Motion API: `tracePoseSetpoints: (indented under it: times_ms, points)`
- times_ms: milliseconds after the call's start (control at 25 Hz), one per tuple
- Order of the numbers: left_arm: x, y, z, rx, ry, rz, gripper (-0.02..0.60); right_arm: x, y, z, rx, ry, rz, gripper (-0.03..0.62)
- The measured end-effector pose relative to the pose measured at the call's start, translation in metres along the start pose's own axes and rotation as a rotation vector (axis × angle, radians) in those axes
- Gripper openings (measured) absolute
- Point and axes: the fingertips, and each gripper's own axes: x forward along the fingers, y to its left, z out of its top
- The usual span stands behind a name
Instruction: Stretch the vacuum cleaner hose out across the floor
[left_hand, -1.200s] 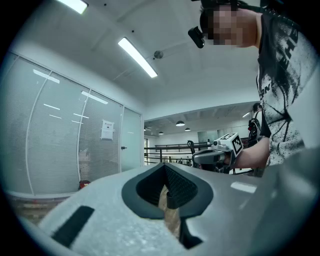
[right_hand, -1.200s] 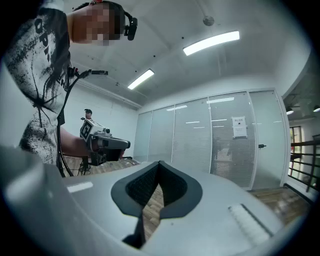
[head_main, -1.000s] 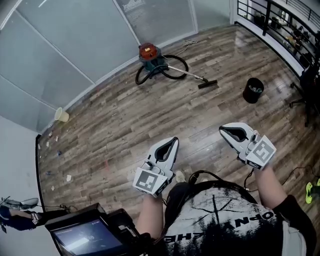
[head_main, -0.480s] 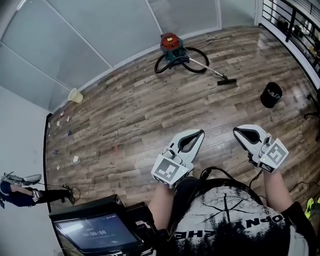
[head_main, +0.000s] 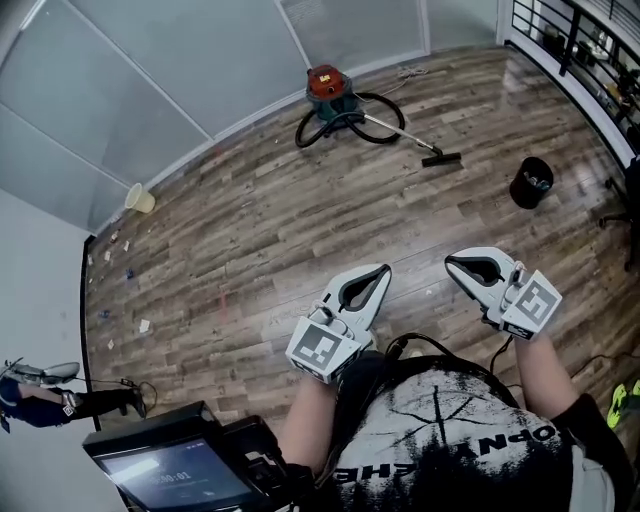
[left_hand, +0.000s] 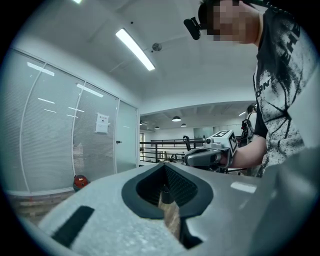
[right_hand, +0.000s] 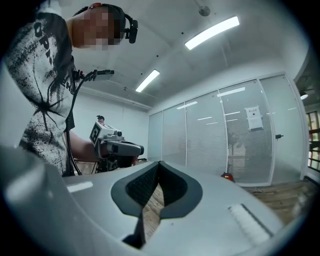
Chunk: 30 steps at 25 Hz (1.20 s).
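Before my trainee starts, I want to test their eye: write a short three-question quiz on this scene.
1. True or false: the black vacuum hose lies looped beside the red-lidded vacuum cleaner.
2. What is the left tool holding? A) a hose B) nothing C) a cup
3. Fill in: in the head view, the round black bin stands to the ___ of the black floor nozzle.
Key: 1 true; 2 B; 3 right.
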Motion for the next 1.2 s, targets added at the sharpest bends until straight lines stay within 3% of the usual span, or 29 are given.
tracePoseSetpoints:
  times_ms: [120, 360, 440, 760, 960, 1200]
  points:
    - [-0.002, 0.007, 0.004, -0.004, -0.024, 0.028, 0.0, 0.0, -0.01, 0.001, 0.077, -0.041, 0.006, 0.008]
    - [0.01, 0.019, -0.013, -0.014, 0.008, 0.01, 0.0, 0.0, -0.028, -0.009, 0.109, -0.007, -0.015, 0.008]
    - [0.013, 0.031, -0.01, -0.02, -0.017, 0.006, 0.0, 0.009, -0.031, -0.011, 0.105, 0.009, -0.017, 0.008]
    - [0.027, 0.126, -0.018, -0.09, -0.026, -0.034, 0.0, 0.081, -0.074, -0.003, 0.089, 0.061, -0.051, 0.008]
    - [0.039, 0.177, -0.005, -0.078, -0.064, -0.1, 0.0, 0.132, -0.106, 0.017, 0.054, 0.054, -0.088, 0.008]
    - [0.044, 0.243, -0.013, -0.078, -0.039, -0.165, 0.0, 0.206, -0.138, 0.019, 0.035, 0.052, -0.108, 0.008]
